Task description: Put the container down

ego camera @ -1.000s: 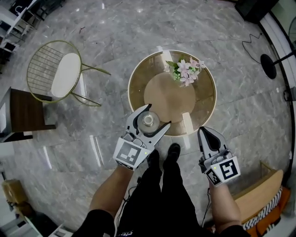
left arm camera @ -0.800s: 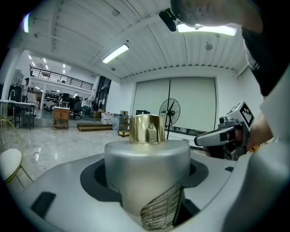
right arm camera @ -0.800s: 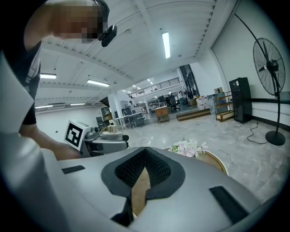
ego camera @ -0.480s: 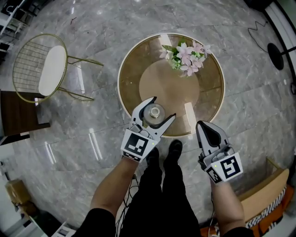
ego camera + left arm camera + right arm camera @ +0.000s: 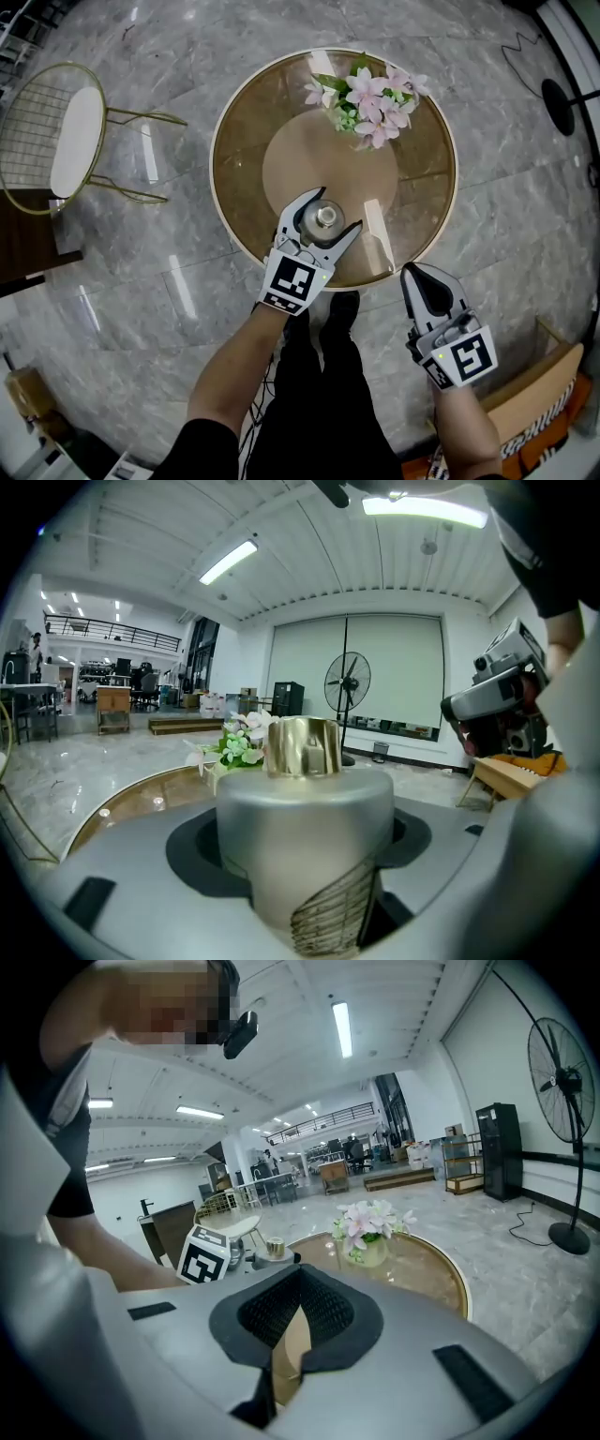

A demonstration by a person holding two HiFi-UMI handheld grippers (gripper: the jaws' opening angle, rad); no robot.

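Snugly in the left gripper [image 5: 337, 209], the silver gold-capped container [image 5: 325, 218]

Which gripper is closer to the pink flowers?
Left. The left gripper, holding the container, is over the table nearer the flowers; the right gripper hangs beyond the table's edge.
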